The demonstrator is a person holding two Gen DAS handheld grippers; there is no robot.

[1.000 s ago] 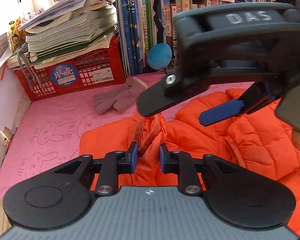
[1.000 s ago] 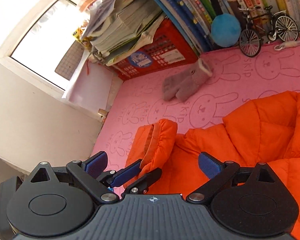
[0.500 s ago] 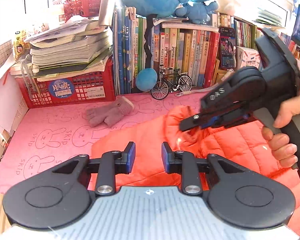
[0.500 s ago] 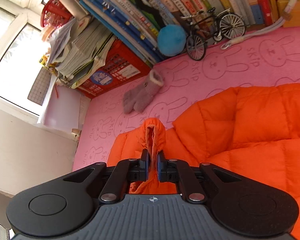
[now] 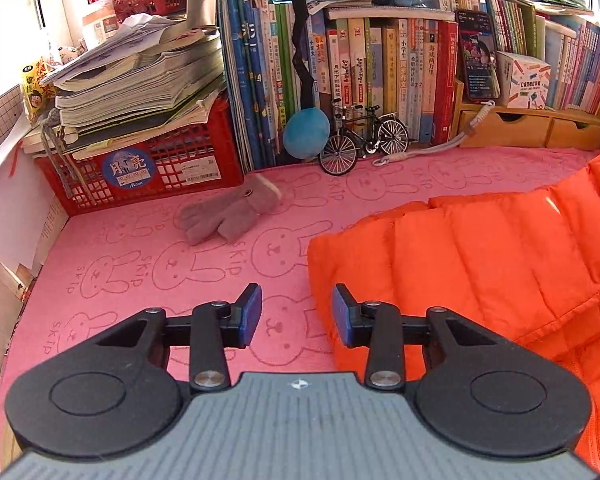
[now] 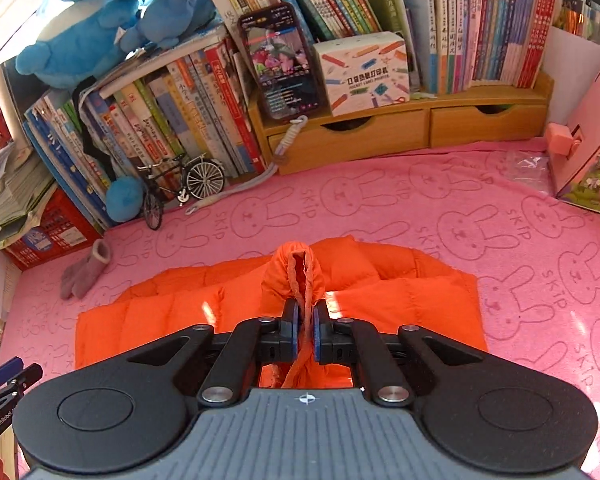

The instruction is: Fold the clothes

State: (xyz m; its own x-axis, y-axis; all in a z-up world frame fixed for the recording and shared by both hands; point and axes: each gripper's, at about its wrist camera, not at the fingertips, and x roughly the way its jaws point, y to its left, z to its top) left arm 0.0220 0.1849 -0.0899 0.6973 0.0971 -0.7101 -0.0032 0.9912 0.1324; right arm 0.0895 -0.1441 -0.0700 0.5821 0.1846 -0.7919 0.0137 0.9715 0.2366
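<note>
While right gripper (image 6: 305,332) pinches jacket (image 6: 400,296), left gripper (image 5: 297,316) gapes beside it.

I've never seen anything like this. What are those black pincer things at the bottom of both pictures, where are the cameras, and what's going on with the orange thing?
There is no robot here: a person holds a two-finger gripper in each hand, and each gripper carries a wide-angle camera that looks forward along its fingers. So each picture shows one tool from just behind it.

In the left-hand picture, the left gripper is open and holds nothing; it hangs over the pink rabbit-print towel, beside an orange puffer jacket. In the right-hand picture, the right gripper is shut on a bunched piece of that jacket, which it holds up above the rest.

Also on the towel are a grey glove, a model bicycle and a red crate stacked with papers. Books line the back.
</note>
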